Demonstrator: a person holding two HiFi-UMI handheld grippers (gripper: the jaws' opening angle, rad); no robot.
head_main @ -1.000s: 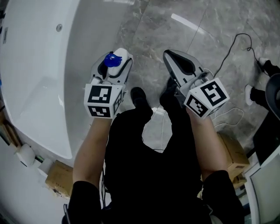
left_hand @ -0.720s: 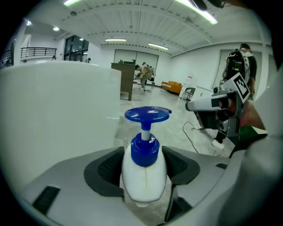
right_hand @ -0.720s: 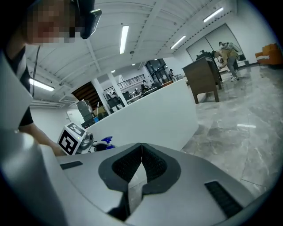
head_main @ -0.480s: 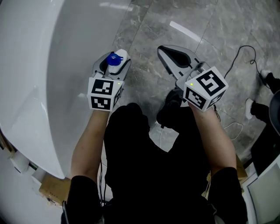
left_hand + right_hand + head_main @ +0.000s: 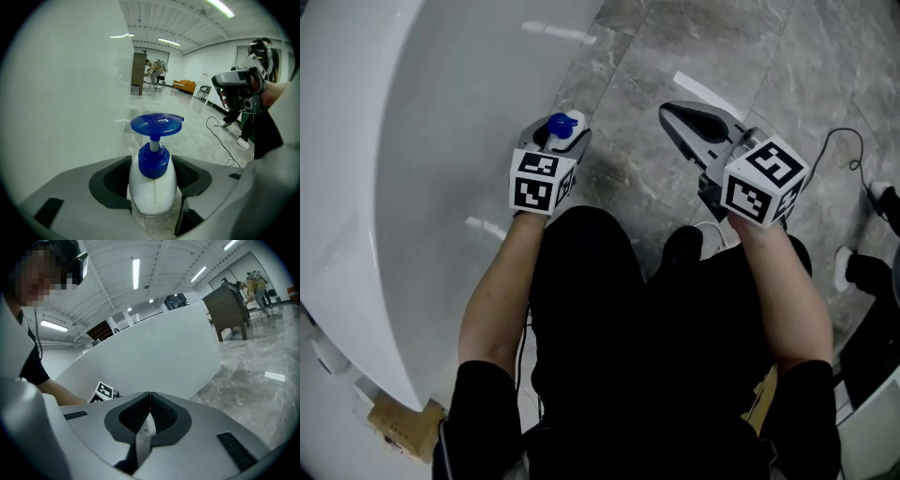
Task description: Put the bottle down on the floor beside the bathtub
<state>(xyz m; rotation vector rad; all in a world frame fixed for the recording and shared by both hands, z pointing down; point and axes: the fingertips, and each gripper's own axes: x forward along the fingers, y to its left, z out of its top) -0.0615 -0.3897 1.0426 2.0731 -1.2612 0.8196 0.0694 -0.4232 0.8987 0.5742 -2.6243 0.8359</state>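
White bottle (image 5: 153, 187), blue pump (image 5: 156, 125), pinched by left gripper (image 5: 557, 139) beside the bathtub (image 5: 403, 187); right gripper (image 5: 150, 399) has its jaws pressed together.

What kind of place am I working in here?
Likely a large open showroom or lab hall, not a home bathroom: a white freestanding bathtub stands on grey marble-look floor tiles, under long ceiling strip lights, with an orange sofa far off.

No word or number can be read anywhere. The cubes on the left gripper (image 5: 558, 131) and the right gripper (image 5: 677, 112) carry only black-and-white square patterns. A small white tag (image 5: 143, 426) behind the right gripper's jaws has print too fine to read.
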